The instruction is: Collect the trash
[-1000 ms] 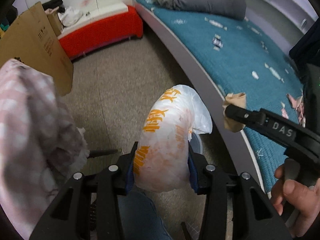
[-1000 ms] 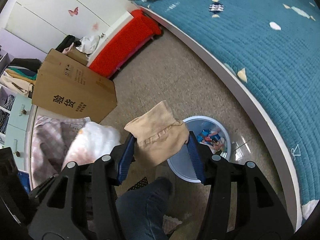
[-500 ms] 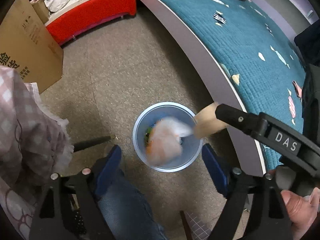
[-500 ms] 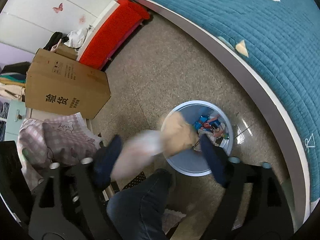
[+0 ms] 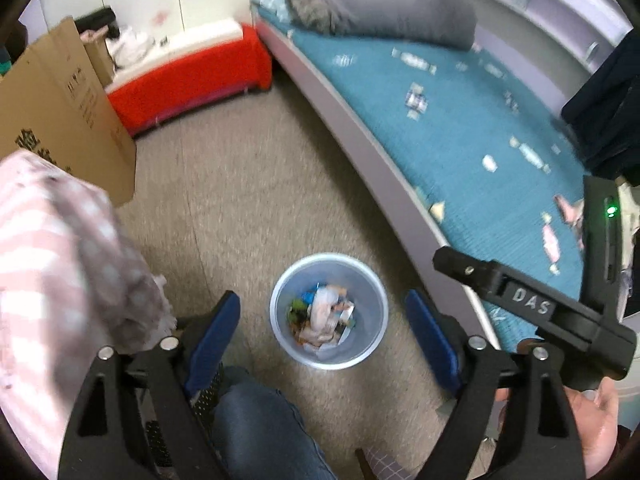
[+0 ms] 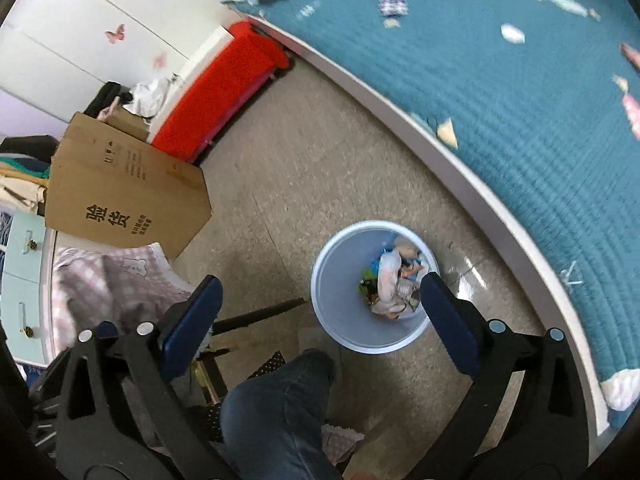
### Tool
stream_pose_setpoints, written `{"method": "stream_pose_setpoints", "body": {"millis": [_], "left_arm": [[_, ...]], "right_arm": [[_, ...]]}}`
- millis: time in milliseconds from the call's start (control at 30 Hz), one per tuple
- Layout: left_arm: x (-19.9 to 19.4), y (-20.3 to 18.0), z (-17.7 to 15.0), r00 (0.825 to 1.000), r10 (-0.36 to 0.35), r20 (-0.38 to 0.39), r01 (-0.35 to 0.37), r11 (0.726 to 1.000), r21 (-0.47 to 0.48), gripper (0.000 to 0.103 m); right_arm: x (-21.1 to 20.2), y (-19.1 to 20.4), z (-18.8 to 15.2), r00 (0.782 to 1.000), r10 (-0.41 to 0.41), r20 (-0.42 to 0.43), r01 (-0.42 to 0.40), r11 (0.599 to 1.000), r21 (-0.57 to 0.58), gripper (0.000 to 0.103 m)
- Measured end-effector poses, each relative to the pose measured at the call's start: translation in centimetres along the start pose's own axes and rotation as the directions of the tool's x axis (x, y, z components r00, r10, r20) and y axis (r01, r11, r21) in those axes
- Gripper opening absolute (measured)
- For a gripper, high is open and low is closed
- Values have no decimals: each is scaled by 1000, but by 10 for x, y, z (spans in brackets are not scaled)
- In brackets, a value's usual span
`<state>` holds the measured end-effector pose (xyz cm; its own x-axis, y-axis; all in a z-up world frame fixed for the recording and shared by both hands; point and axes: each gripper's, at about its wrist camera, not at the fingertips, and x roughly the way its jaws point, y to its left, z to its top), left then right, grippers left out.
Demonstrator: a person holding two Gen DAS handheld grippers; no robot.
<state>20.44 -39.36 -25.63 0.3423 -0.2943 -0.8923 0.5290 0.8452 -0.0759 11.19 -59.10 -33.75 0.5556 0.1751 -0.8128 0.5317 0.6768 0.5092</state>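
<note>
I see one bin with trash inside; both grippers, left and right, spread wide, holding nothing.

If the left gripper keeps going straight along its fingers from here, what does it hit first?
Most likely the trash bin: it sits centred between the open left gripper fingers, below on the floor. The gripper would probably meet the trash piled inside it, though depth is unclear.

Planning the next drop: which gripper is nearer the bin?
Too close to call: left gripper and right gripper both hover open above the bin, side by side.
</note>
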Motion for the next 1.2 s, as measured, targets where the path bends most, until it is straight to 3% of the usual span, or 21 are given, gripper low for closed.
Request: {"method": "stream_pose_setpoints", "body": {"millis": [100,200,267,367,500,733,867,1000,1200], "left_arm": [[-45,4,-2,994,-20,105,19,1000,9,87],[-86,10,-7,977,10,212,-12,1000,11,91],[-118,16,-13,957,34,288,-41,999,18,92],[-153,27,-21,938,68,341,-79,997,17,92],[-205,49,-37,896,114,429,-115,993,-25,93],[-274,96,-67,841,224,492,-159,973,-169,93],[-306,114,-85,801,275,532,-175,957,-231,93],[-333,127,-100,778,302,551,-168,945,-281,96],[-375,134,-126,711,364,602,-180,921,-344,98]], "right_arm": [[-27,23,-1,999,-7,50,9,999,-38,97],[-60,57,-7,994,6,107,5,995,-102,97],[-77,75,-11,991,21,136,-2,991,-137,97],[-106,105,-20,983,40,179,-5,981,-193,97],[-142,148,-36,970,71,231,-7,964,-268,97],[-199,216,-69,938,139,317,-5,921,-389,97],[-231,254,-94,912,185,365,11,882,-472,97],[-259,286,-119,881,225,415,38,843,-537,97],[-289,313,-151,839,275,470,79,793,-604,97]]}}
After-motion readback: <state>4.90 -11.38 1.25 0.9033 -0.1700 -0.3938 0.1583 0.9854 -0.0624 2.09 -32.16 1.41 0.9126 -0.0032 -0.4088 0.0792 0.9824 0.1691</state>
